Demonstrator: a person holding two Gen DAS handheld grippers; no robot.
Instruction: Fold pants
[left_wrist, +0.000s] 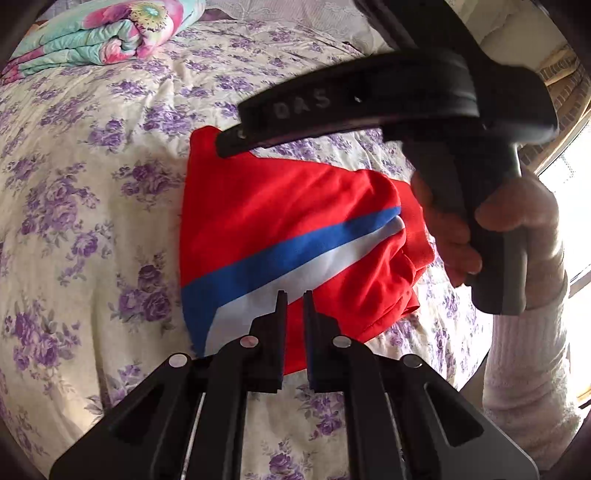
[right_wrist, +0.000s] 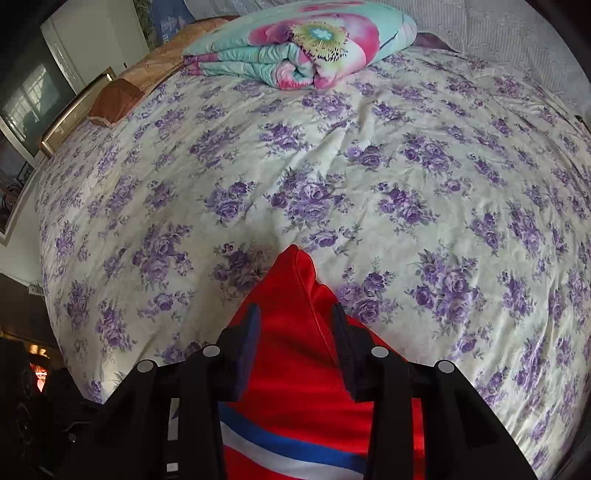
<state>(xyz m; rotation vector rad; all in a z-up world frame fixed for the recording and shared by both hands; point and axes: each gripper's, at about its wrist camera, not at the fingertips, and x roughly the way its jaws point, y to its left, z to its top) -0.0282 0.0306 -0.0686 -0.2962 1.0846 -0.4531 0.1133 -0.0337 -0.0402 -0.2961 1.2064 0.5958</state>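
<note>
Between my left fingers (left_wrist: 294, 295), nearly pressed together, the red pants (left_wrist: 295, 221) lie bunched on the bed (left_wrist: 92, 184).

My right fingers (right_wrist: 295, 314) stand spread astride a raised red fold, probably to carry it over. The pants' long axis, by the blue-white stripe, runs roughly 8 to 2 o'clock. Farther off at 11 o'clock sits a folded quilt (left_wrist: 110, 33).

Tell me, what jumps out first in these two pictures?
The bright red pants with a blue and white stripe, lying folded on the bedspread of purple flowers, catch the eye at once. At the far end of the bed sits a rolled quilt in turquoise and pink. Black tools frame each view: the left gripper with its jaws nearly closed over the stripe, and the right gripper with its jaws apart over the red cloth.
</note>
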